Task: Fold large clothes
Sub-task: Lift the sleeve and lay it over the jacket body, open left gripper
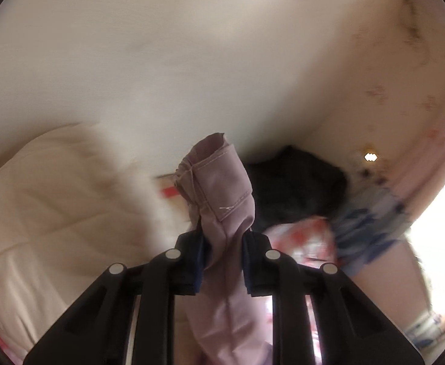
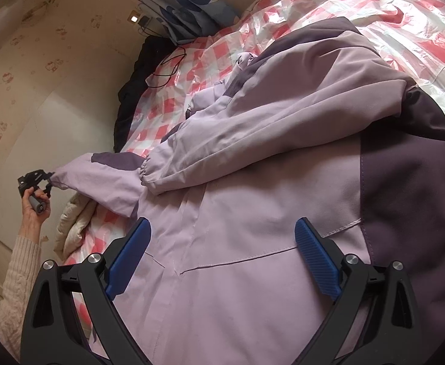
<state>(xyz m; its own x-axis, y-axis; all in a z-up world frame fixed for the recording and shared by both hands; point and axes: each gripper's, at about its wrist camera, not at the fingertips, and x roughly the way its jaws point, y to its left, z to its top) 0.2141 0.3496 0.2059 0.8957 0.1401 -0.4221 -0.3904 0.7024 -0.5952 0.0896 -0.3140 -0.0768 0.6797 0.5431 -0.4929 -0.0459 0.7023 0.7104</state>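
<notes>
my left gripper (image 1: 224, 254) is pressed together on the cuff end of a sleeve (image 1: 219, 182) of the lilac jacket (image 2: 253, 243). the cloth goes between the two blue pads and sticks out in front of them, with a small strap tab stitched on it. in the right wrist view i see this same gripper (image 2: 47, 179) far at the left side, in my hand (image 2: 34, 210), with a knitted cream sleeve on the arm. the jacket sleeve is pulled out sideways from the body of the jacket and hangs a little above the bed.

my right gripper (image 2: 222, 255) is spread wide. its blue fingers (image 2: 316, 261) are above the front of the jacket, and nothing is pinched between them. whether the tips touch the cloth i cannot tell.

the jacket lies flat on the bed, front side up, with dark purple panels at the shoulder and the side. the other sleeve (image 2: 253, 140) is folded across the chest, its elastic cuff near the middle seam.

under the jacket is a red and white checked plastic sheet (image 2: 374, 15). near the wall lie a dark garment (image 2: 131, 100) and a thin black cable (image 2: 167, 67). a cream quilted thing (image 2: 70, 225) lies at the bed edge, below the stretched sleeve. the wall (image 2: 25, 76) has small cartoon prints.
</notes>
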